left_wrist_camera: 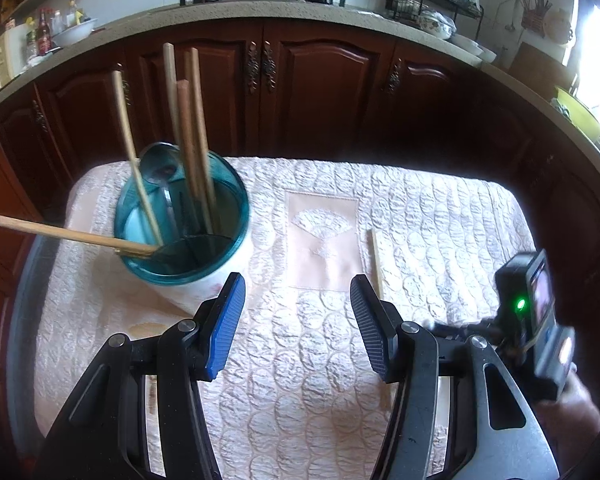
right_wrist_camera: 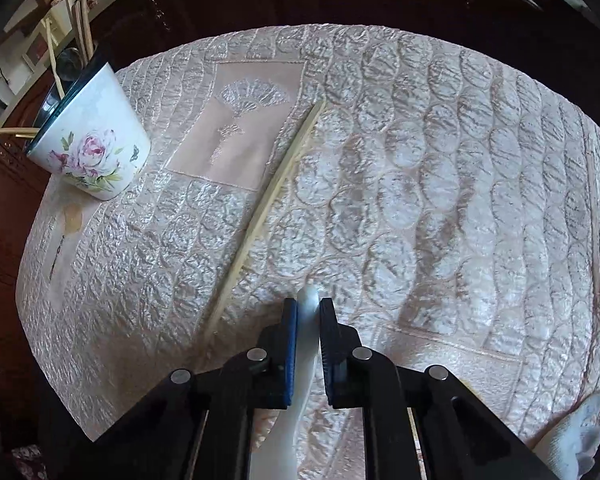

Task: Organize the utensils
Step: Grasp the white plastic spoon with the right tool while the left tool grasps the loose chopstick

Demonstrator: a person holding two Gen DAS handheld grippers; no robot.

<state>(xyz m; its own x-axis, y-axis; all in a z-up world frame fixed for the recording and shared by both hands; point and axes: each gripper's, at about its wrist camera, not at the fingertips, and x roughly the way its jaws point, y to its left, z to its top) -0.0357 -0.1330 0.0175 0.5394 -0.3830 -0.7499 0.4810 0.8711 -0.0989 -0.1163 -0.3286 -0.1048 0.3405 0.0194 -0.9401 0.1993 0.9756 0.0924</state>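
A white flowered cup [left_wrist_camera: 204,284] [right_wrist_camera: 96,148] with a teal rim stands on the quilted table at the left, holding several wooden chopsticks [left_wrist_camera: 196,136] and a metal spoon [left_wrist_camera: 160,168]. One loose chopstick [right_wrist_camera: 268,208] [left_wrist_camera: 376,260] lies on the cloth near the middle. My right gripper [right_wrist_camera: 309,312] is shut on the handle of a white spoon [right_wrist_camera: 306,344], low over the cloth near the front edge. My left gripper [left_wrist_camera: 298,304] stands open above the cloth just right of the cup, with nothing between its fingers.
The quilted cream cloth [right_wrist_camera: 440,160] covers a small round table. Dark wooden cabinets [left_wrist_camera: 300,80] and a counter with pots and a dish rack stand behind. The other hand-held device [left_wrist_camera: 536,312] with a green light sits at the right of the left wrist view.
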